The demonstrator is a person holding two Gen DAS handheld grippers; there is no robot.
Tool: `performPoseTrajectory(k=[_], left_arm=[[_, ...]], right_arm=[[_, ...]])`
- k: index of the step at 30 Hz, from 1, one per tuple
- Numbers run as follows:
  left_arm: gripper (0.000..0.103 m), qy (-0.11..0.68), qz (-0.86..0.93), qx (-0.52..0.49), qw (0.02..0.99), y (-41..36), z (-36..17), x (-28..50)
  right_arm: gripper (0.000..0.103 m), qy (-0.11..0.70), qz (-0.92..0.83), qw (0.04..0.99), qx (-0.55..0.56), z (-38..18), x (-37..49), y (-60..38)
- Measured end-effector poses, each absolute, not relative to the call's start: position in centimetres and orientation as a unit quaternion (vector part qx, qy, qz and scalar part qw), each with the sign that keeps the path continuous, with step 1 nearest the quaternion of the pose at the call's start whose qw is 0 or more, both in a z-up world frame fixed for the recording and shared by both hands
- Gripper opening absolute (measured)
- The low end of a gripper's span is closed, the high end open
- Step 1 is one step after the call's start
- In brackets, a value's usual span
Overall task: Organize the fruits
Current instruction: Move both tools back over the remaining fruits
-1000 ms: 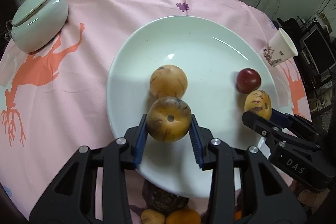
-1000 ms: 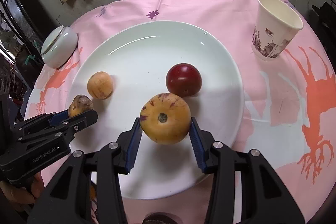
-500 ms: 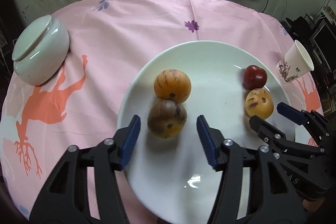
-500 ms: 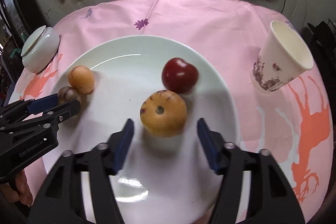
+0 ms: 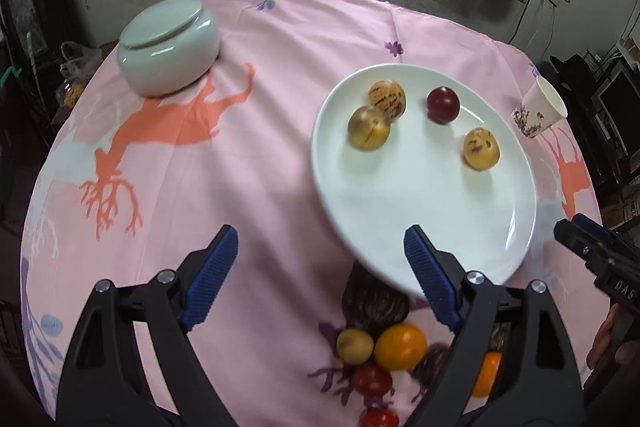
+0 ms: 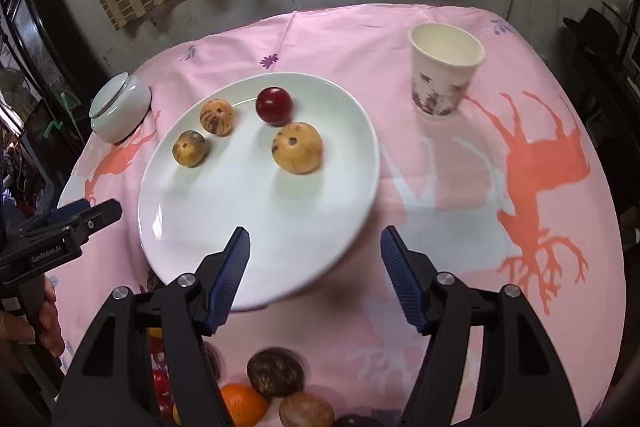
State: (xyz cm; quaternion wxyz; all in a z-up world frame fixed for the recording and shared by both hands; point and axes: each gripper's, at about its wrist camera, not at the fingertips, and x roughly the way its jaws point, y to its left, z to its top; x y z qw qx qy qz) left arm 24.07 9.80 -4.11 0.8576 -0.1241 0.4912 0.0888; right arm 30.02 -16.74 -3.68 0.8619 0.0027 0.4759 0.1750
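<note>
While its jaws are opening wide, the left tool (image 5: 316, 269) holds nothing; the right tool (image 6: 316, 267) stands apart, empty, above the round white ceramic plate (image 6: 256, 239).

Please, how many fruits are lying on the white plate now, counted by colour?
On the white plate:
Yellow-brown speckled fruits: 3
Dark red fruit: 1
Total: 4
</note>
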Motion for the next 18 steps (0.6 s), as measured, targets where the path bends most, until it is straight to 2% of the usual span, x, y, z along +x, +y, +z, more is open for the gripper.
performPoseTrajectory(k=[10,11,12,13,14,18], left_arm=[[0.088,0.511,0.098,-0.140,0.843,9.4,-3.6,15.1],[0.089,0.509,0.098,-0.145,0.843,9.3,-3.5,14.3],[0.090,0.510,0.098,-0.150,0.842,9.2,-3.5,13.4],[0.090,0.512,0.098,-0.154,0.839,9.1,-3.7,12.6],[0.090,0.517,0.095,-0.155,0.836,8.8,-3.9,11.8],[0.090,0.541,0.084,-0.145,0.824,7.5,-5.2,9.2]], right_arm=[[0.068,0.516,0.151,0.841,0.060,-4.9,22.8,-21.5],[0.072,0.518,0.151,0.840,0.062,-5.0,22.1,-21.7],[0.084,0.521,0.152,0.838,0.061,-5.0,21.3,-21.9],[0.090,0.521,0.153,0.838,0.059,-5.1,20.5,-22.0],[0.092,0.517,0.154,0.840,0.055,-5.0,19.7,-22.1],[0.092,0.520,0.151,0.839,0.044,-5.5,16.9,-22.5]])
